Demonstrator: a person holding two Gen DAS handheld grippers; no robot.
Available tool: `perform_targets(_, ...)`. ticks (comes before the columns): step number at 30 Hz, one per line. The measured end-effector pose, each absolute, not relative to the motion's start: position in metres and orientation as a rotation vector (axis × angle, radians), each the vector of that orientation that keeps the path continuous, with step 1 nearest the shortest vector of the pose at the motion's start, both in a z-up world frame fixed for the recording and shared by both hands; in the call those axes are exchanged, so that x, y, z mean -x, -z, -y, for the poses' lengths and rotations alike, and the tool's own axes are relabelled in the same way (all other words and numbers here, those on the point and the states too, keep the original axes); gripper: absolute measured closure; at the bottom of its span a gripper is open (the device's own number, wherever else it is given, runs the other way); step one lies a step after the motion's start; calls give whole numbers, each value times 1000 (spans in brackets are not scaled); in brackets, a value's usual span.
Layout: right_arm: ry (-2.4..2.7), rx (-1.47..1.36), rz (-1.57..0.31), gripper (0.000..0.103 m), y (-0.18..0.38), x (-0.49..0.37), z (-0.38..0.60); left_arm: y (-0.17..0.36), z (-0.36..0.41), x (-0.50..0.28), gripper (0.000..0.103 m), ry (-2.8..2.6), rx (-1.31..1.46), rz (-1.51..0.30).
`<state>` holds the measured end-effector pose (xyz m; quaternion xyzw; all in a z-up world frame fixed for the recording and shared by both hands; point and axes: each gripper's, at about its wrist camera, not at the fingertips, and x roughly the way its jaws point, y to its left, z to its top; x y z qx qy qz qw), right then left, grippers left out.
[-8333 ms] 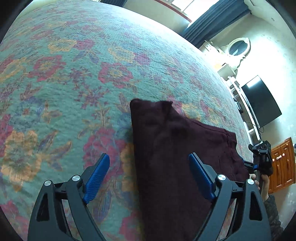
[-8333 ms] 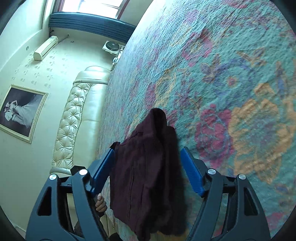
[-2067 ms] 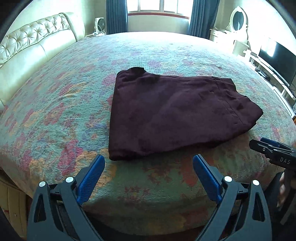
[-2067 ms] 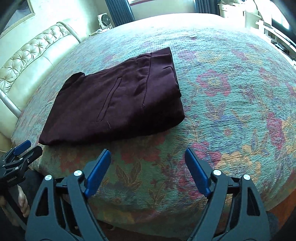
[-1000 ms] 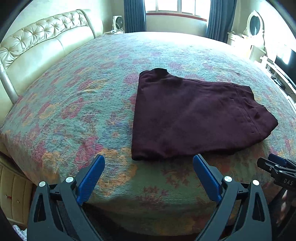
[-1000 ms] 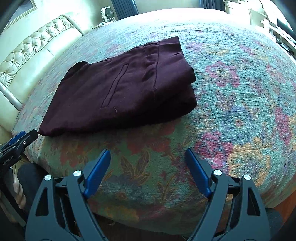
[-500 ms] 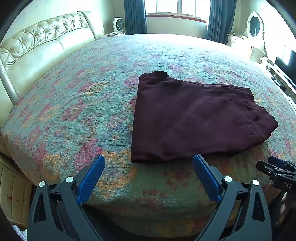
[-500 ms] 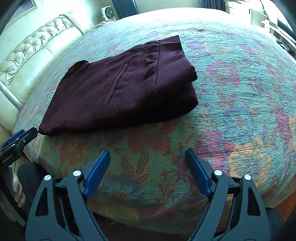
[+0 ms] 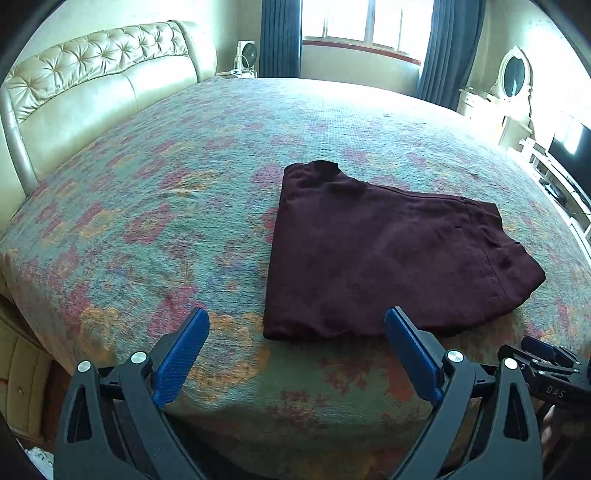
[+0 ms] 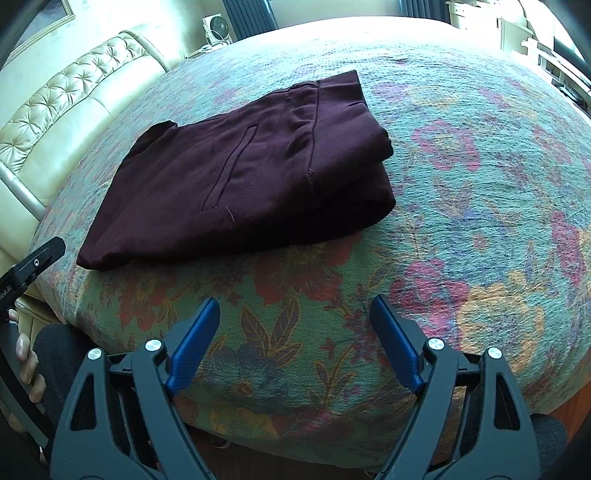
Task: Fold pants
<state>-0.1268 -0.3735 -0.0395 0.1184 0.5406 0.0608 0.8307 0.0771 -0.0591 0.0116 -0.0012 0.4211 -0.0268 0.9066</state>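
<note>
Nearest, the left hand-held gripper (image 9: 297, 334) and right hand-held gripper (image 10: 295, 321) both gape wide, holding nothing. Beyond, at 12 o'clock, the folded maroon pants (image 10: 251, 173) lie flat on the floral bed (image 10: 480, 184).

A wide bed under a teal bedspread patterned with pink and orange flowers (image 9: 155, 192) fills the room. A cream tufted leather headboard (image 9: 92, 74) curves along its left side. Beyond the far edge, a bright window with a reddish sill (image 9: 354, 33) lets in daylight between dark blue curtains (image 9: 280, 37), and a small white fan (image 9: 245, 55) stands near the corner. To the right are a cream dresser with an oval mirror (image 9: 513, 77) and a dark flat television screen (image 9: 570, 147).
</note>
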Motion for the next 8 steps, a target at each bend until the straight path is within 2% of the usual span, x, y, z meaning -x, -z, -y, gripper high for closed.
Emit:
perform_targets(3,-136,-292,-1149,19,29,124,378,-17,51,-91,8,39,-29,-869)
perform_targets(8,-158,-284,-1022,18,-18,91,394,-26,11,-149,8,-11,-21,-824)
